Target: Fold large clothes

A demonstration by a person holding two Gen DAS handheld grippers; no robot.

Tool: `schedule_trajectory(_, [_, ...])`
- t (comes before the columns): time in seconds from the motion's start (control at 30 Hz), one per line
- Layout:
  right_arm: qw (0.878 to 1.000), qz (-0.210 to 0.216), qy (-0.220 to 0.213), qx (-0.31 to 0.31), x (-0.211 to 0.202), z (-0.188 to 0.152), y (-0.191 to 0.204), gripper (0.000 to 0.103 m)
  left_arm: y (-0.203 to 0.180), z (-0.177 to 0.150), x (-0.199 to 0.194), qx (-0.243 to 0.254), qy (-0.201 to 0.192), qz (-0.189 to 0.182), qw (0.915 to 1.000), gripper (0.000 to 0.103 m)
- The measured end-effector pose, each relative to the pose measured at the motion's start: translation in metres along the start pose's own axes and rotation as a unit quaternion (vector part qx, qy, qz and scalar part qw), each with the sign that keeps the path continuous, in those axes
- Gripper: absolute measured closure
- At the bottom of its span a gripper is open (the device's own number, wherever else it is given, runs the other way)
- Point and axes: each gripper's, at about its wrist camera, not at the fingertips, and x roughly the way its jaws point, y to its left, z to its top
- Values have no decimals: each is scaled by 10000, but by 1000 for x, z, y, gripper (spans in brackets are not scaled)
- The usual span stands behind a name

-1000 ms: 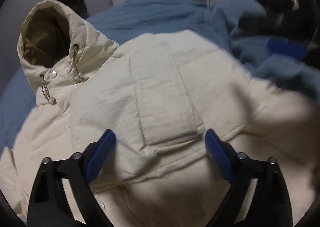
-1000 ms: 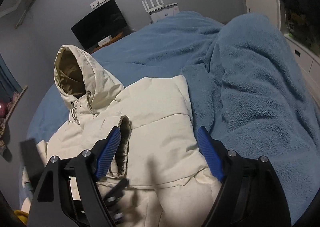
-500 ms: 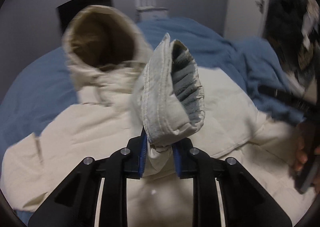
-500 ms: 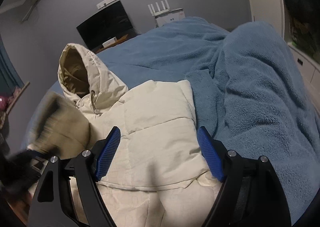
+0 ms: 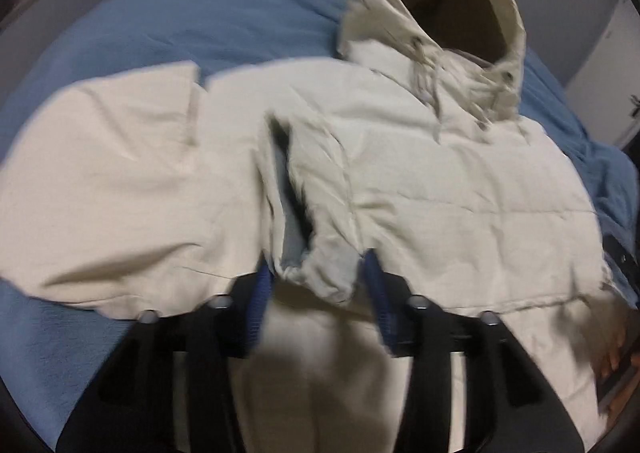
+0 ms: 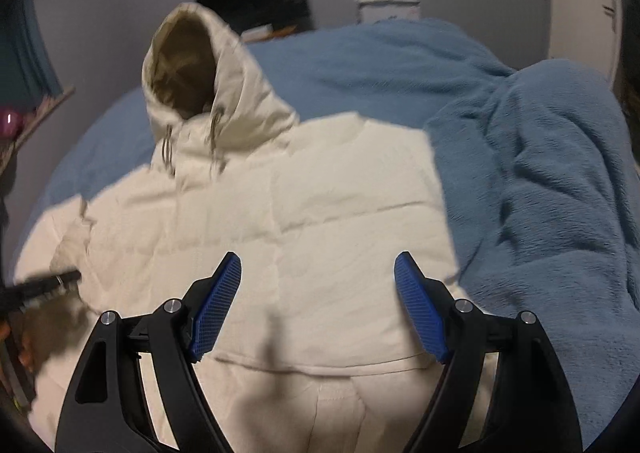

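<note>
The cream jacket [image 6: 304, 221] lies spread on the bed [image 6: 360, 61], hood [image 6: 188, 65] toward the wall. My left gripper [image 5: 320, 281] is opening its jaws with the sleeve cuff [image 5: 316, 265] between them; if I pull away before it drops, the sleeve could drag back off the body. My right gripper [image 6: 320, 309] hangs wide open, holding nothing, so nothing pins the fold.

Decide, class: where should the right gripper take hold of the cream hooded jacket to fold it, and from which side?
Probably the jacket's straight side edge beside the blue blanket, approached from that side by the right gripper: the edge lies flat and exposed there.
</note>
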Motion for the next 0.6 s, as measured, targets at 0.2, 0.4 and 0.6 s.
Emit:
schedule_trajectory(0.2, [9991, -57, 132, -393, 12, 2, 20, 25, -33, 8, -27, 671, -695, -155, 9952, 31])
schedule_trajectory(0.4, [9946, -553, 720, -505, 59, 4, 24, 24, -59, -2, 31, 1232, -48, 40, 9924, 32])
schedule_trajectory(0.6, [9922, -647, 881, -605, 84, -10, 20, 16, -49, -15, 52, 1235, 129, 170, 9921, 29])
